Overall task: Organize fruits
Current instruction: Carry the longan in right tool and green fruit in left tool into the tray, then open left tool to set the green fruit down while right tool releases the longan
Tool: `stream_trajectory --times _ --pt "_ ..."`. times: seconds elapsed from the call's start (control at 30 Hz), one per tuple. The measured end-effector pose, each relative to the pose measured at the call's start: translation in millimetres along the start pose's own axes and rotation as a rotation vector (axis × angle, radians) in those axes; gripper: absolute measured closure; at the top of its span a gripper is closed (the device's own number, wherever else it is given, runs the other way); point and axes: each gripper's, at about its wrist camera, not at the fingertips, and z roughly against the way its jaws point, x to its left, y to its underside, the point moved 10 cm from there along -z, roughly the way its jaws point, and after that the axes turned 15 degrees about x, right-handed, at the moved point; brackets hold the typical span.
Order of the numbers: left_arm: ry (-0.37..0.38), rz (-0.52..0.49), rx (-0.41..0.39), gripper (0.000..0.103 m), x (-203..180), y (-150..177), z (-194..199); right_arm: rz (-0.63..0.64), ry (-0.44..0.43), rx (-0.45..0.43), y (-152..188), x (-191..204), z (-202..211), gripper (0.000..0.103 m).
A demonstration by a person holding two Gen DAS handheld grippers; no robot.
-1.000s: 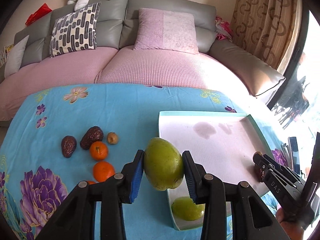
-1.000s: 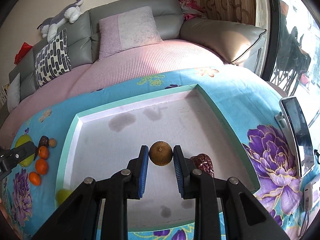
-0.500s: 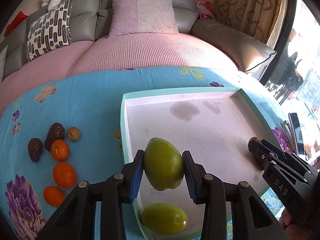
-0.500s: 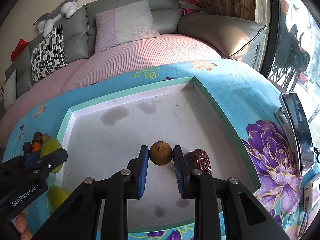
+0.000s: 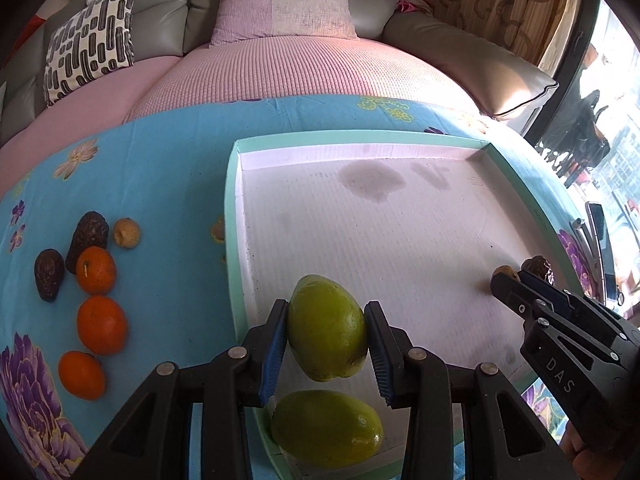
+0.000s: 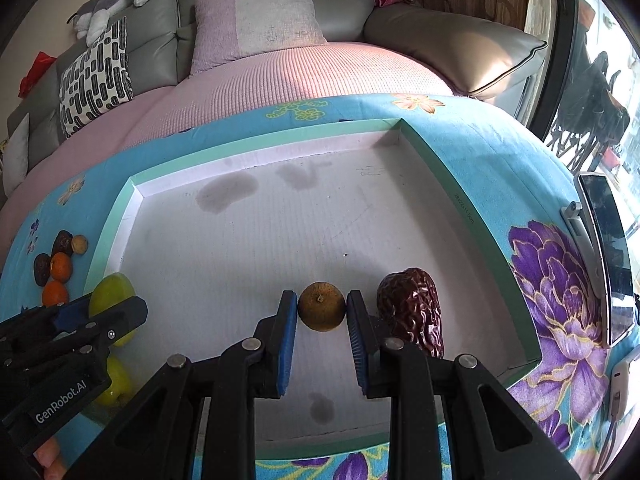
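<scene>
Now the left gripper point(image 5: 326, 344) pinches a green mango point(image 5: 327, 338) at lower centre, above a second mango point(image 5: 326, 428) in the tray point(image 5: 231, 216). Lower centre in its own view, the right gripper point(image 6: 321, 314) clamps a longan point(image 6: 321, 312) beside a date point(image 6: 412, 310).

Glossy wrinkled date point(image 6: 412, 310), smooth waxy mango point(image 5: 326, 338), matt stained tray point(image 6: 248, 240), printed cloth tablecloth point(image 5: 160, 168), leather sofa point(image 5: 472, 56)
</scene>
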Motion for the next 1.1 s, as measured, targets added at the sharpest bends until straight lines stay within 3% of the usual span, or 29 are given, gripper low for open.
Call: stream_trajectory --times 0.67,0.73,0.8,1.1 --pt "-0.013 -0.009 -0.013 0.062 -1.9 -2.1 1.5 0.027 0.019 -0.013 0.3 3.9 2.7 0.076" --pt "-0.013 -0.013 -0.023 0.061 -2.0 -3.2 5.1 0.027 0.017 -0.02 -0.5 4.6 3.9 0.073" --pt "-0.016 -0.014 -0.024 0.061 -1.1 -3.1 6.9 0.028 0.02 -0.026 -0.8 4.7 5.4 0.064" --pt "-0.016 -0.008 -0.081 0.061 3.0 -7.1 33.9 0.015 0.012 -0.112 -8.8 3.2 28.8 0.064"
